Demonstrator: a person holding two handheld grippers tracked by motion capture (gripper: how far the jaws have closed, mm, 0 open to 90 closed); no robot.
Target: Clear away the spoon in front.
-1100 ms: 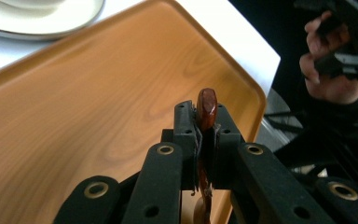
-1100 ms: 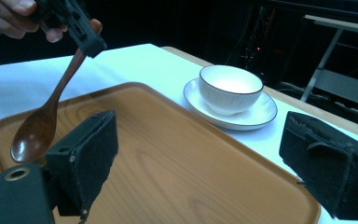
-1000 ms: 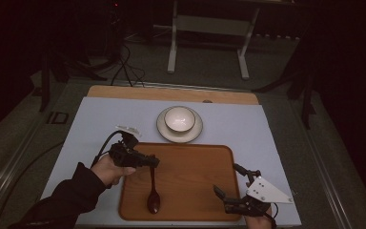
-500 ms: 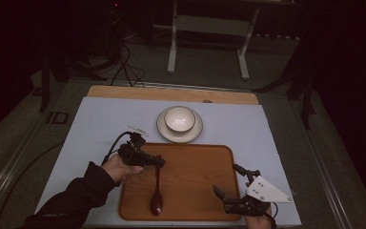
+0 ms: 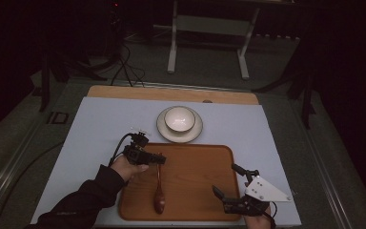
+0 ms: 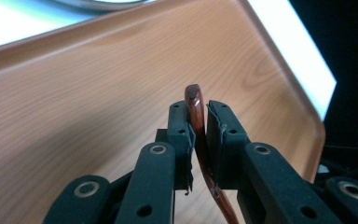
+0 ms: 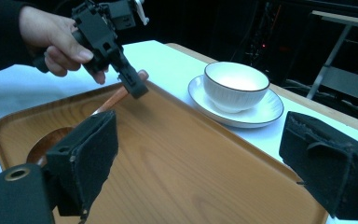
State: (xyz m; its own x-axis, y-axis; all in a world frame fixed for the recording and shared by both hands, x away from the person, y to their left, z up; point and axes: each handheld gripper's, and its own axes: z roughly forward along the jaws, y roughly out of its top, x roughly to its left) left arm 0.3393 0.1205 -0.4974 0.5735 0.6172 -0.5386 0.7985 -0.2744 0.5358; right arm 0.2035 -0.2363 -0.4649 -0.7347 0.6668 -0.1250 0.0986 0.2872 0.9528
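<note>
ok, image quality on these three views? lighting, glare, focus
High view: dim, room behind black, only the white mat lit; spoon and tray readable. Left gripper view: the mat blown out to white at top and right; spoon handle sharp between the left gripper pads. Right gripper view: near pads soft, bowl crisp.

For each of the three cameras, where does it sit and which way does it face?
High view: above the table, facing forward and down on the tray; both forearms show.
Left gripper view: on the left gripper, facing along its jaws, shut on the spoon.
Right gripper view: on the open right gripper, facing the bowl.
All share tray and spoon.
</note>
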